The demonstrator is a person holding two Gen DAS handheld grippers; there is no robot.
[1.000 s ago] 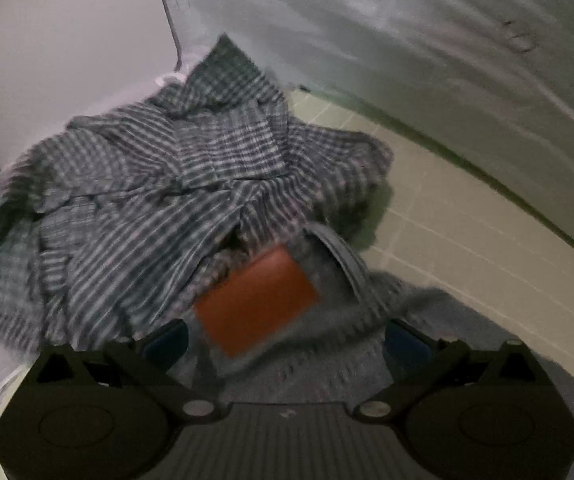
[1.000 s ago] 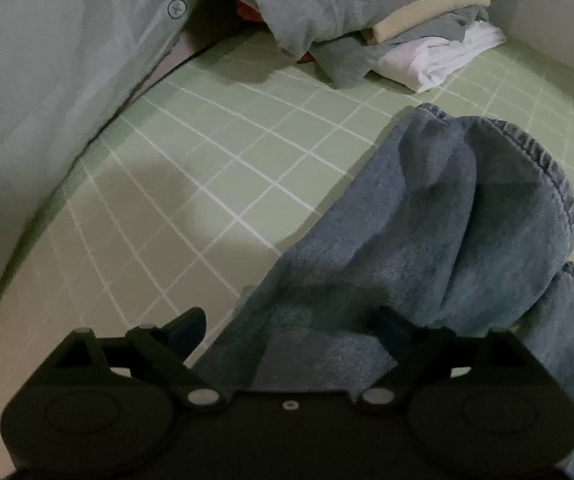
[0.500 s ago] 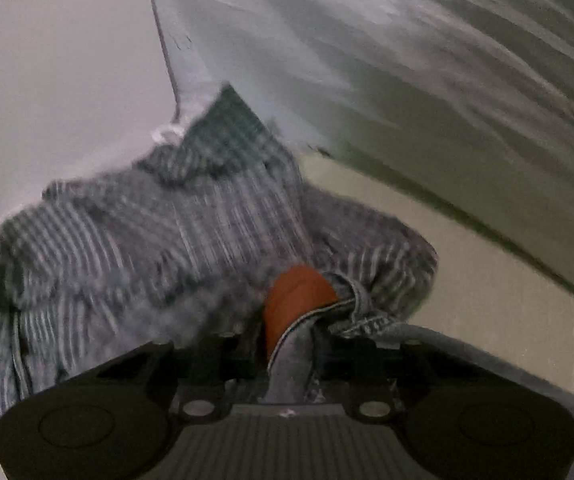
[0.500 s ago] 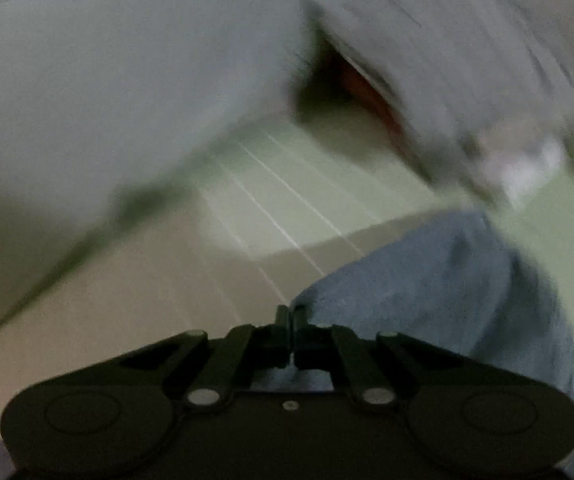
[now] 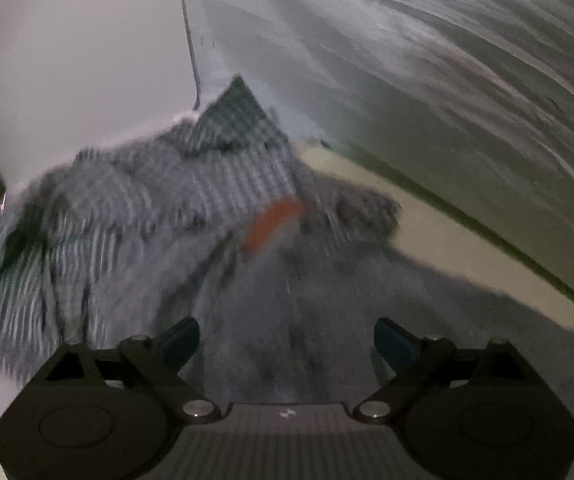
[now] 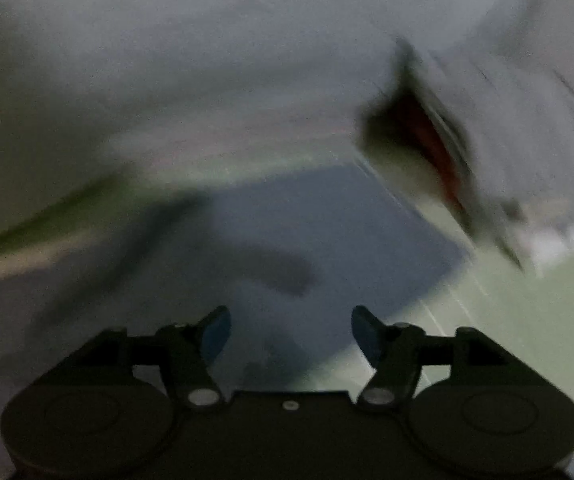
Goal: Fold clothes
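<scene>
Both released: left gripper (image 5: pixel 287 342) over blurred jeans (image 5: pixel 327 300) beside checked shirt (image 5: pixel 147 208), right gripper (image 6: pixel 291 326) above jeans' edge, green grid sheet (image 6: pixel 527 312) open rightward.

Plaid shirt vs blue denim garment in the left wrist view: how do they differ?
The plaid shirt is striped grey-white check; the blue denim garment is plain dark blue with an orange patch. The plaid shirt lies heaped and crumpled against the white wall; the denim spreads flatter, reaching under the open left gripper. Both rest on the pale green sheet, touching, and neither is gripped. Blur hides finer detail.
</scene>
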